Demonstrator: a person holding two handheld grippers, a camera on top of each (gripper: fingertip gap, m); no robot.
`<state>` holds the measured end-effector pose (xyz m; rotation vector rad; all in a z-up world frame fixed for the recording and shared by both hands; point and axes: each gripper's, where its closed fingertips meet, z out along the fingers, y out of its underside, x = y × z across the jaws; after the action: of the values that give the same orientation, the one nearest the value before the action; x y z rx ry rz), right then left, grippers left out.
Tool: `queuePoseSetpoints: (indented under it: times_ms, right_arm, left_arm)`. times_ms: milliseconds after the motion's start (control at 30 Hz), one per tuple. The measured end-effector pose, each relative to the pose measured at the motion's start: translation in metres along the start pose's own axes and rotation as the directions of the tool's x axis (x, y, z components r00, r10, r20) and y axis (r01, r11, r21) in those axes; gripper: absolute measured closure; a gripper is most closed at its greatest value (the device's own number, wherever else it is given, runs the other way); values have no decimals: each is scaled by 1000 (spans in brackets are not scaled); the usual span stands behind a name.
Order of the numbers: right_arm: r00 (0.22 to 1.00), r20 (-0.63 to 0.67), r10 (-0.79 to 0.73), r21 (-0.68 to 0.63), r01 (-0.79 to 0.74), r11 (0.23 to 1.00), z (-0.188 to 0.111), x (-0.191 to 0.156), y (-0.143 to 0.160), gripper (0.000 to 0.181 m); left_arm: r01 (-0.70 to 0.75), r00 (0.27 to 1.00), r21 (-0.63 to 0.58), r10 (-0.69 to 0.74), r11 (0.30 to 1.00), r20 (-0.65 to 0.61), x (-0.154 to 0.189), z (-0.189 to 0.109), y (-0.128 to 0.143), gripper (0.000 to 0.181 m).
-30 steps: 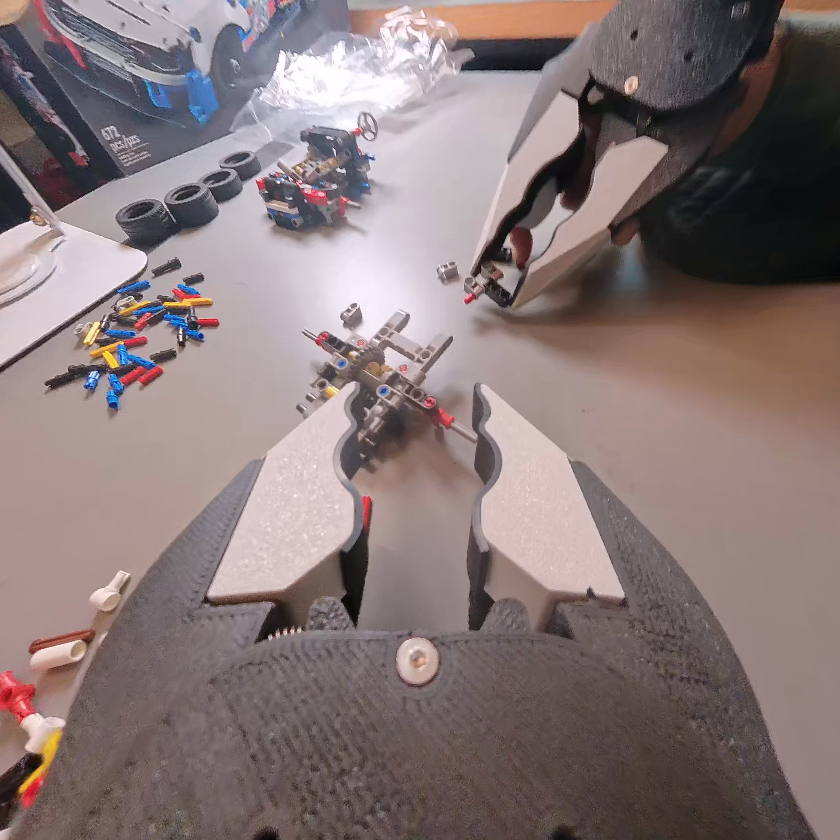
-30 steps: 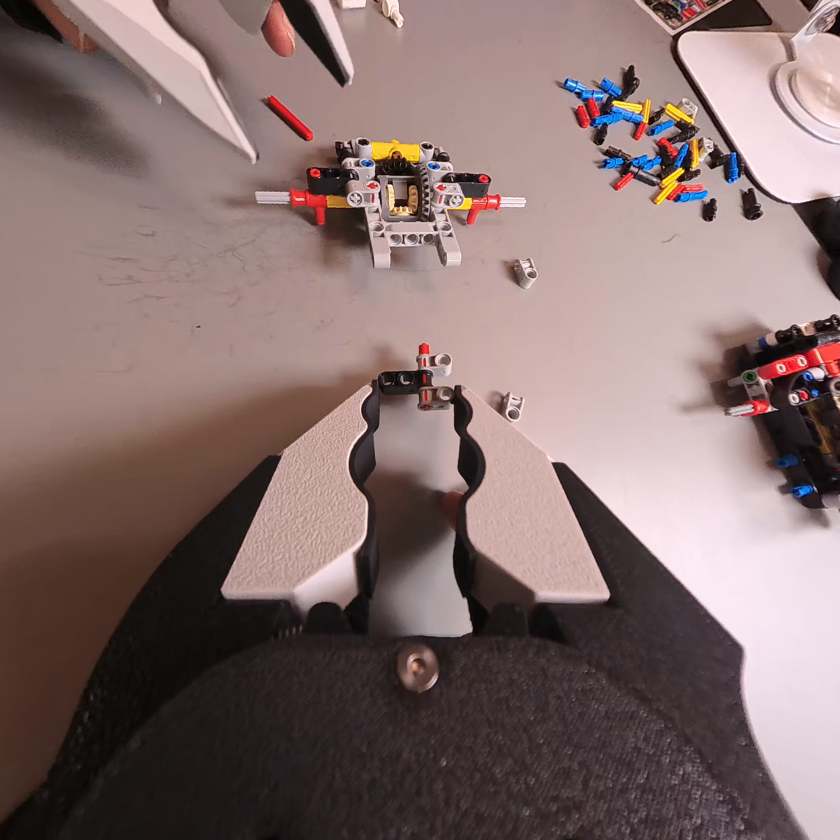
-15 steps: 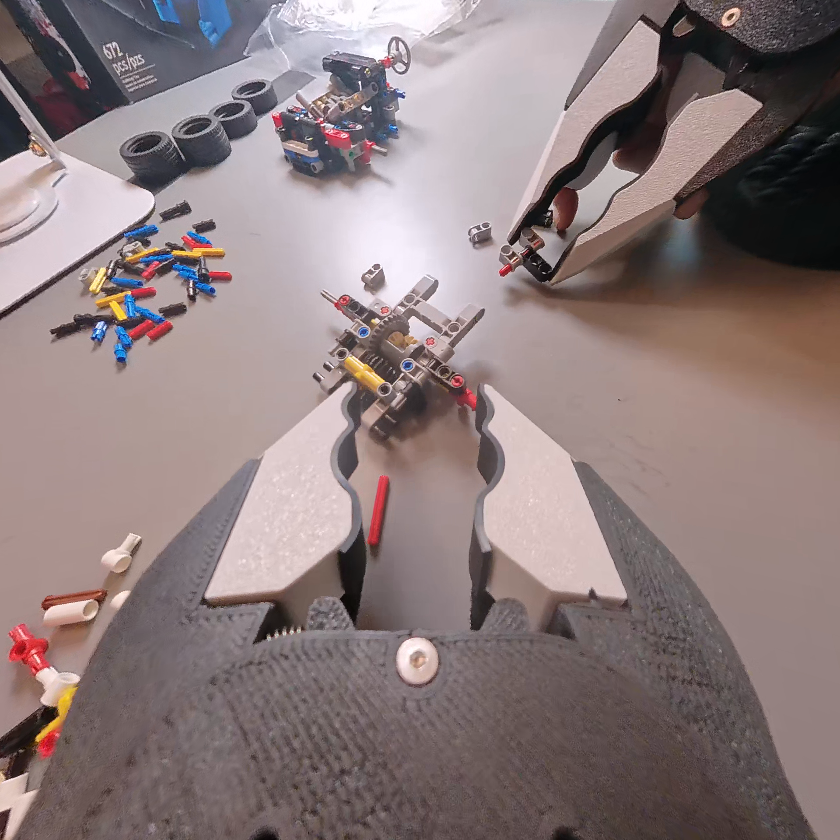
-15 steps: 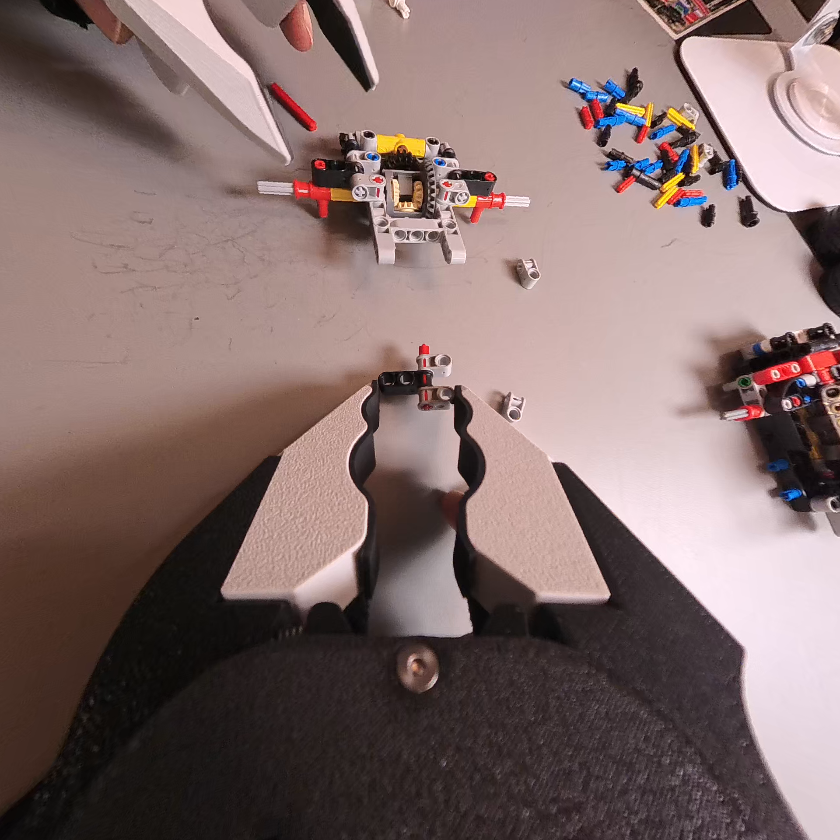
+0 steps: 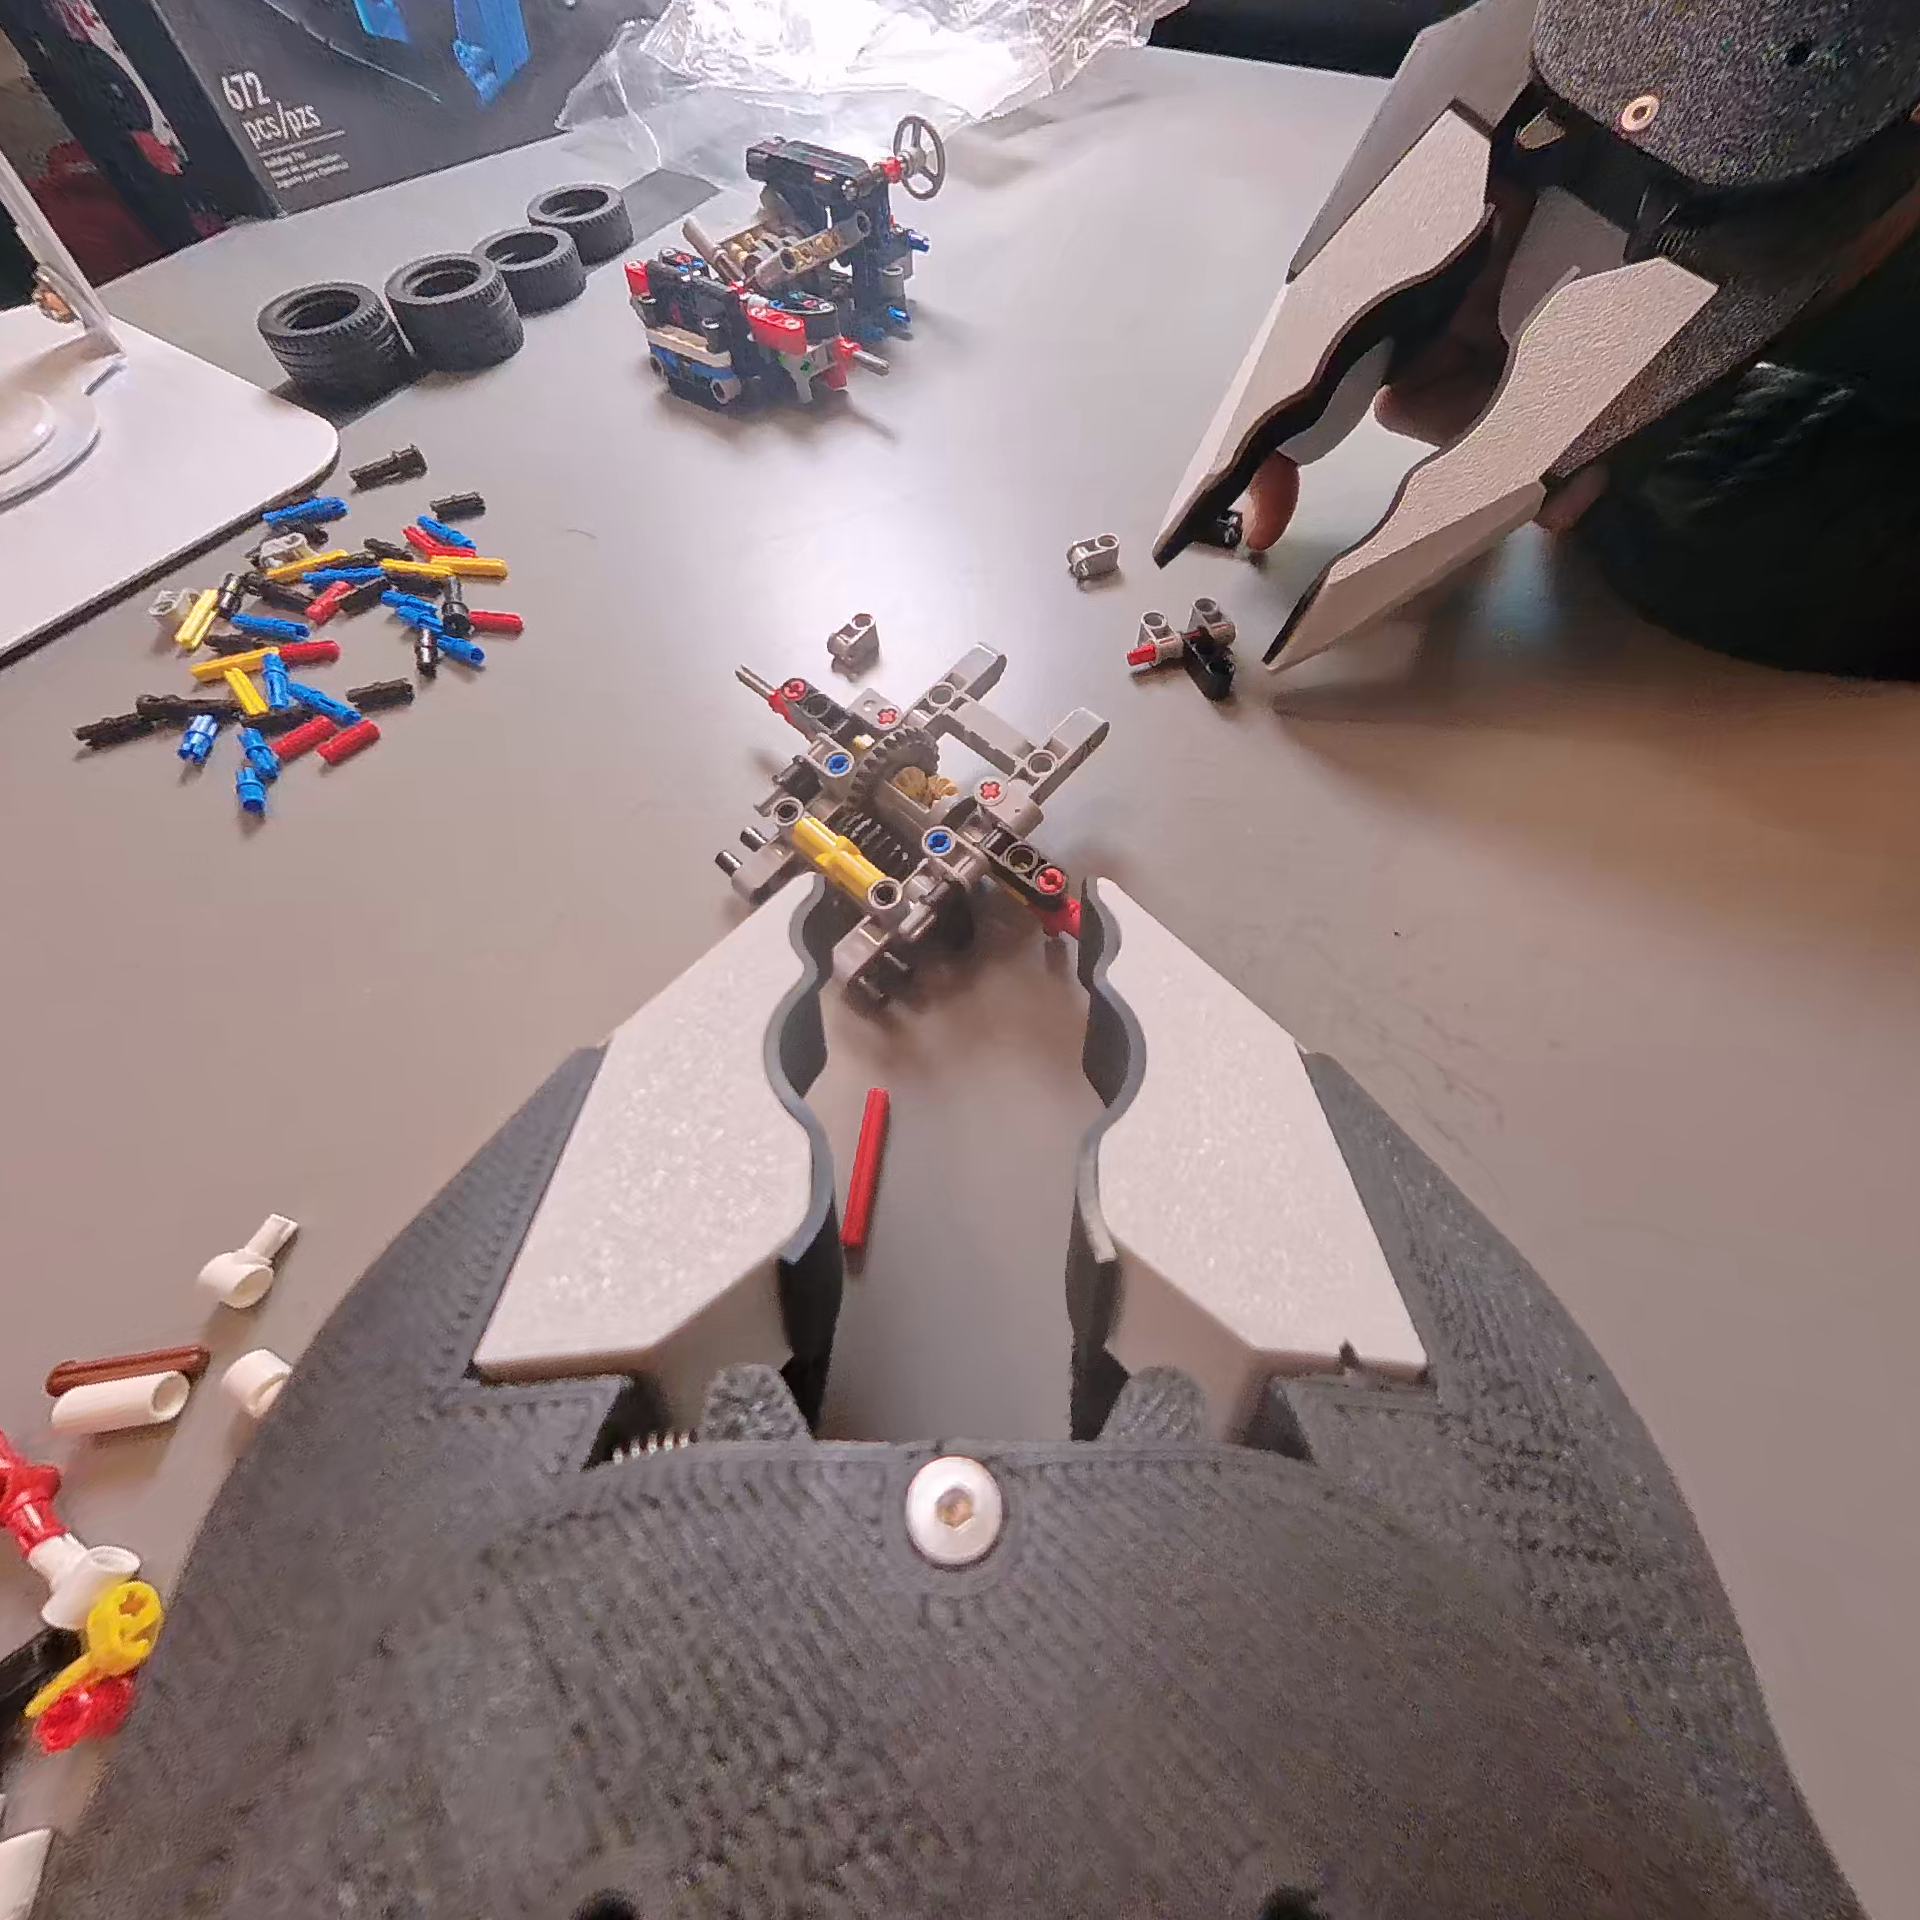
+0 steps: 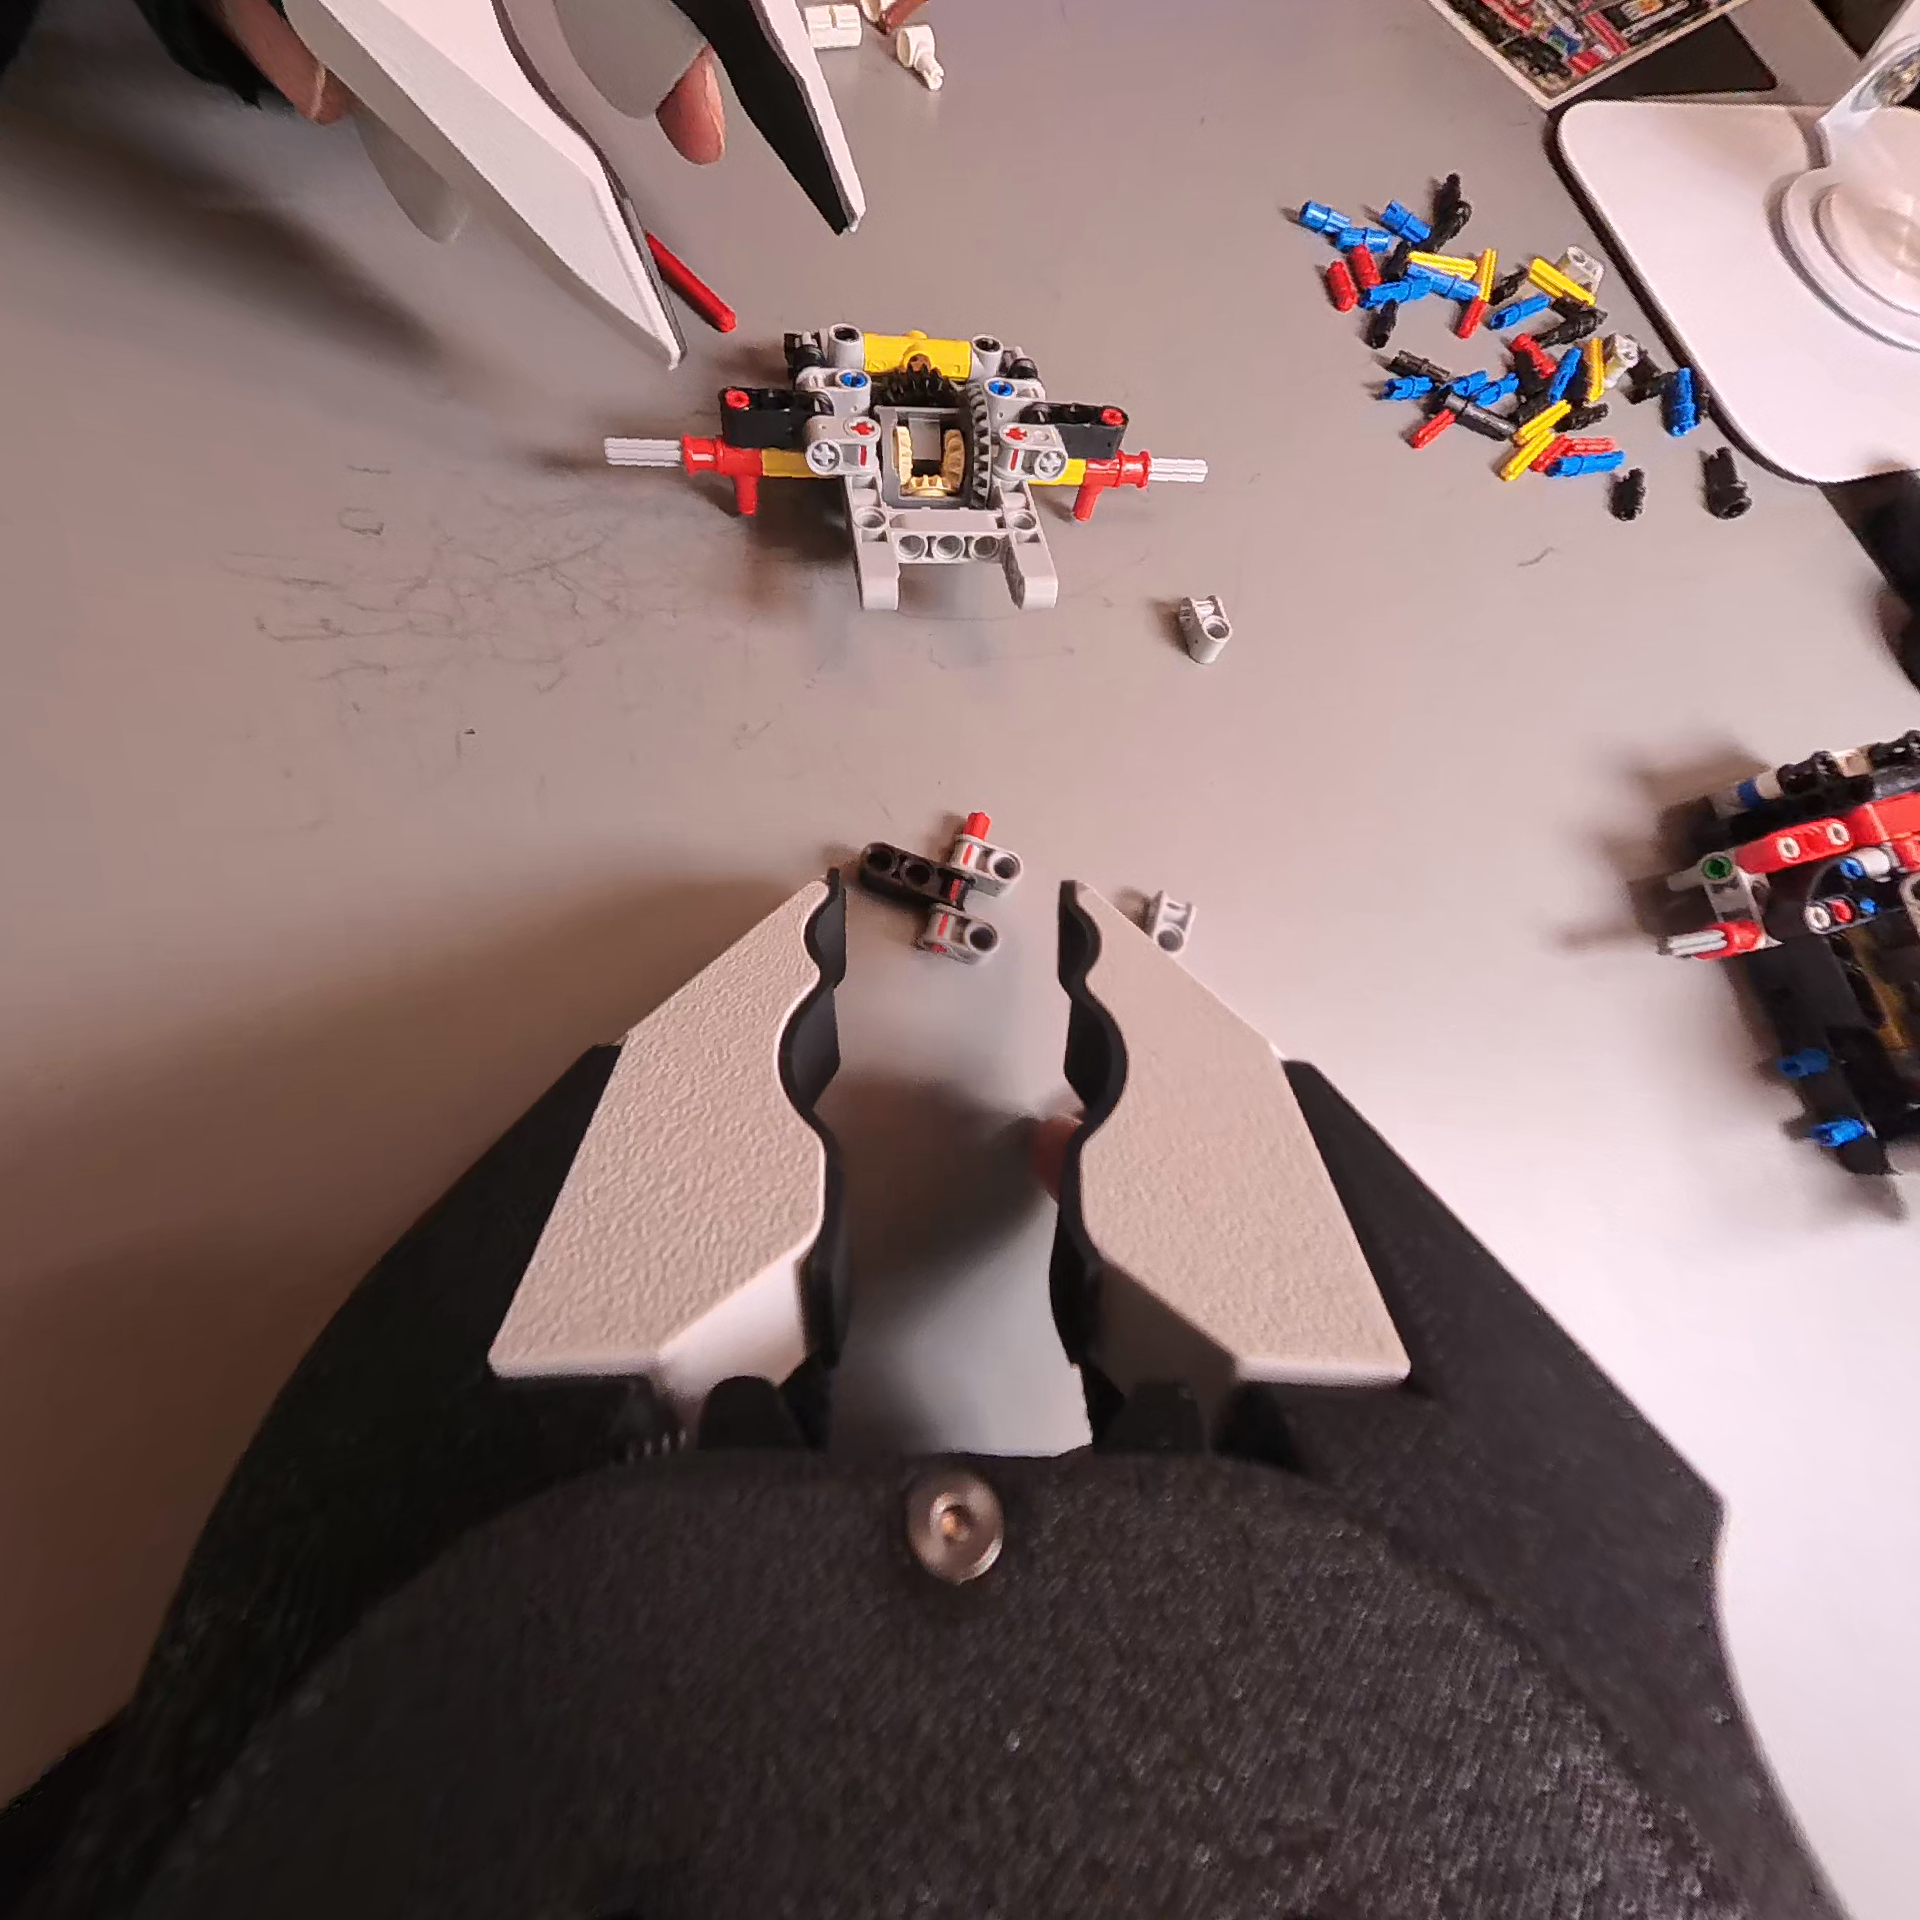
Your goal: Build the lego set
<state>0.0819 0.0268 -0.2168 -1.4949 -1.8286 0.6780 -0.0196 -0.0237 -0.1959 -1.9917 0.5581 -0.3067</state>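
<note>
The right gripper (image 6: 951, 904) stands open and empty, its tips just behind the small black-and-grey subassembly (image 6: 940, 894) lying free on the table (image 6: 312, 727), likely set there for regripping. The left gripper (image 5: 945, 914), also wide and holding nothing, brackets the near end of the gear assembly (image 5: 904, 810), probably to steady it, with a loose red axle (image 5: 864, 1166) between its fingers

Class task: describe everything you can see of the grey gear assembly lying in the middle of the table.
The grey gear assembly is a small plastic build: a light grey forked frame, a black gear beside tan gears in the centre, a yellow beam, black side beams, and red connectors on pale axles sticking out both ways. It lies flat on the grey table, ungripped, just ahead of the left gripper, whose jaws are open.
</note>
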Motion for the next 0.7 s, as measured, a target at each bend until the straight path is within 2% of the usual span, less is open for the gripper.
queuePoseSetpoints:
  times_ms: [167,233,333,500,600,700]
  right_arm:
    - [1000,-6,29,21,-29,999,-7,6,0,142]
    - [998,-19,65,88,-63,994,-11,12,-12,146]
    - [987,46,152,189,-158,969,-13,15,-35,149]
    - [990,112,82,112,-95,989,11,13,-42,134]
    - [985,168,49,65,-61,996,23,4,-51,119]
    - [988,151,-16,7,15,1000,36,2,-55,112]
  left_arm:
    - [11,1000,3,-11,1000,-7,0,0,0,135]
    - [12,1000,5,-12,1000,-5,-1,-1,-1,135]
    - [10,1000,7,-10,1000,5,-3,-1,-1,136]
    - [-1,1000,19,1,1000,14,-3,-3,-2,136]
    - [-10,1000,22,9,1000,23,-3,-4,-2,136]
    - [-15,1000,22,15,1000,25,-3,-4,-2,136]
